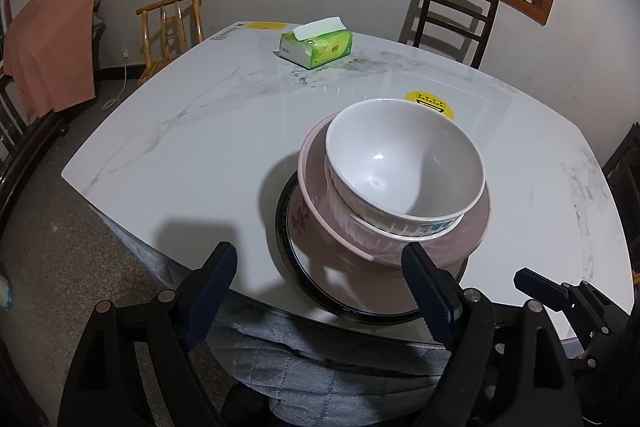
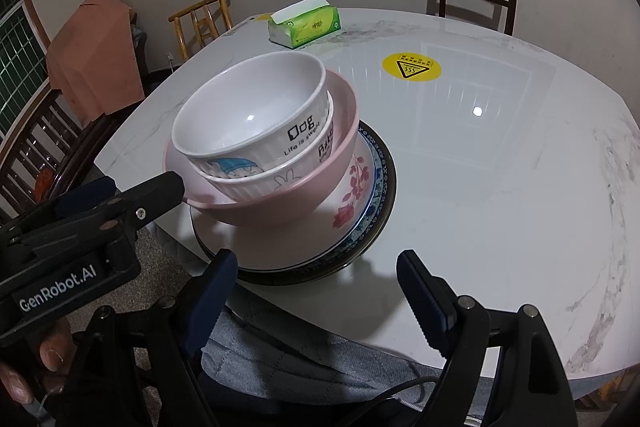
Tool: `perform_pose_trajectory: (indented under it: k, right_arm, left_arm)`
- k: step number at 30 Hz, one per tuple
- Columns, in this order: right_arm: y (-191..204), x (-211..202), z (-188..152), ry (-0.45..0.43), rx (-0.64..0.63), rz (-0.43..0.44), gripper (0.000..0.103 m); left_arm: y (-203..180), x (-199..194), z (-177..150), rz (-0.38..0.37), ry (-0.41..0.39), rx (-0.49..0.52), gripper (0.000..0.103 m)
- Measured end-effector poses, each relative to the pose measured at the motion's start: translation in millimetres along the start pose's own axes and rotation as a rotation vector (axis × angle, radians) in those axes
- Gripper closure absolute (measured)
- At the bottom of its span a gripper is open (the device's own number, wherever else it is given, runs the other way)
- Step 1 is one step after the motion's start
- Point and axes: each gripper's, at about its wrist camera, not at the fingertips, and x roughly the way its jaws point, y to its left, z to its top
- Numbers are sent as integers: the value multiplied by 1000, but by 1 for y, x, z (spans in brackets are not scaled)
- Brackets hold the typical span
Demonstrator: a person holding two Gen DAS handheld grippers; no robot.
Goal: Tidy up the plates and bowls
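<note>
Near the front edge of the white marble worktop (image 2: 500,155), two white printed bowls (image 2: 256,115) nest in a pink plastic bowl (image 2: 280,203) on stacked floral plates (image 2: 360,187), largest underneath for stability, while the left gripper (image 1: 320,283) and right gripper (image 2: 316,283) hover wide open, empty.

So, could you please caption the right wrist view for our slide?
Nested bowls stacked on plates near the marble table edge, open right gripper hovering empty.

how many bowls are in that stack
3. The top white bowl sits nested in a second white bowl, which sits in the pink bowl on the plates. More could be hidden inside.
</note>
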Motion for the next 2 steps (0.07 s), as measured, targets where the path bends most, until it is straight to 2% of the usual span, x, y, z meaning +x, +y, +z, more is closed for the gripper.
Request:
perform_pose_trajectory:
  k: [2]
  right_arm:
    - [0,-1,0,-3,0,1,19]
  left_arm:
    - [0,-1,0,-6,-1,-1,18]
